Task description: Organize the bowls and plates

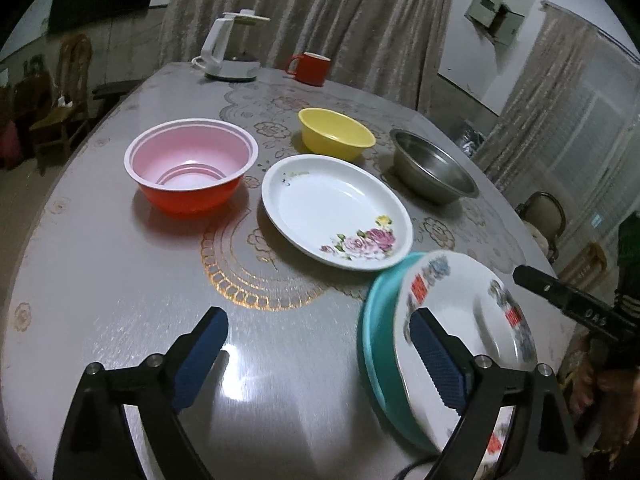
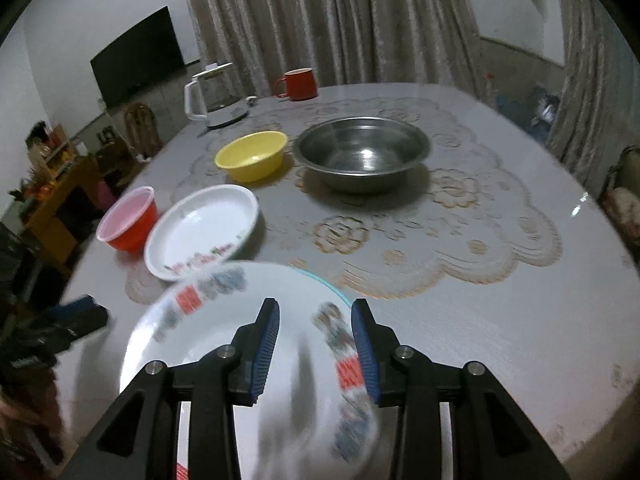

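Your left gripper [image 1: 316, 344] stands wide open over the glossy grey table [image 1: 120, 280], nothing between its ribbed blue pads, while your right gripper [image 2: 315, 344] pinches the rim of the blurred white plate with red and blue print [image 2: 224, 320], which lies on a teal plastic basin [image 1: 380, 344]. Beyond sit an empty red bowl with a pink inside [image 1: 192, 168], a shallow white rose-printed plate [image 1: 336, 212], a small yellow plastic bowl [image 1: 336, 132] and a round steel bowl [image 2: 362, 152], all empty.
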Tool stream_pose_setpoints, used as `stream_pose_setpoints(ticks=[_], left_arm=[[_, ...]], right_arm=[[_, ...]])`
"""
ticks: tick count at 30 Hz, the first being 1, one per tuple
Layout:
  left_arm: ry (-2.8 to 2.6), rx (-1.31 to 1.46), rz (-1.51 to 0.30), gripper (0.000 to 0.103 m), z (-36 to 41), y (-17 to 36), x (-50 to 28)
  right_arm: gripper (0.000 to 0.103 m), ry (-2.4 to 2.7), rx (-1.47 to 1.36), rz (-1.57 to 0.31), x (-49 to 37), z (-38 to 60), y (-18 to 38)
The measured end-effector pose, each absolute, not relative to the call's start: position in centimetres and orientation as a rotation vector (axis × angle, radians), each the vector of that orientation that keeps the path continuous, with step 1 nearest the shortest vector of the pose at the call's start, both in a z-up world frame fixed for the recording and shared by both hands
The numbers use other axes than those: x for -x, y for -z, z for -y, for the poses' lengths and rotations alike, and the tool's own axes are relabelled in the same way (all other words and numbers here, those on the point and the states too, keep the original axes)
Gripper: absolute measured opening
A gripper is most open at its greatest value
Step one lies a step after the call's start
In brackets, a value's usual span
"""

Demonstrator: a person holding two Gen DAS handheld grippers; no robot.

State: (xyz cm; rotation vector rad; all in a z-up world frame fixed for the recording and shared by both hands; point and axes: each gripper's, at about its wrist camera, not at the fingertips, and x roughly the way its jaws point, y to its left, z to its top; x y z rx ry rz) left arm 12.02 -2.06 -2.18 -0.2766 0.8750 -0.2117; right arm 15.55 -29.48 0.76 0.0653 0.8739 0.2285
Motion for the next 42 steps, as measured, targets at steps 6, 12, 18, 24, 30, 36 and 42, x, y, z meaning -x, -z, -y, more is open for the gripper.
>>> stream_pose_setpoints(ticks=[6, 12, 18, 24, 30, 36, 42], left_arm=[[0.19, 0.347, -0.903, 0.09, 1.3, 2.9, -14.8], [0.165, 0.366, -0.918, 0.079, 1.3, 3.4, -16.6], [0.163, 0.373, -0.944, 0.067, 1.6, 4.4, -18.0], [0.172, 0.37, -0.948, 0.058, 1.7, 4.8, -18.9], [0.193, 0.354, -0.954, 0.048, 2.3, 5.0, -19.6], [0.2, 0.336, -0.947, 0.043, 2.8, 5.1, -19.9], [0.188, 0.315, -0.942, 0.043, 3.1, 5.2, -20.3]], right_arm=[[0.037, -0.325, -0.041, -0.882, -19.1, 27.4, -1.2], [0.037, -0.415, -0.09, -0.928, -23.0, 25.7, -0.4], [0.037, -0.459, -0.101, -1.013, -26.6, 24.1, 1.2], [0.037, -0.463, -0.076, -1.084, -28.8, 23.0, 2.7], [0.031, -0.47, -0.056, -1.117, -30.3, 21.9, 4.1], [0.025, -0.485, -0.062, -1.132, -30.8, 21.3, 4.8], [0.023, -0.484, -0.092, -1.157, -31.0, 21.4, 5.6]])
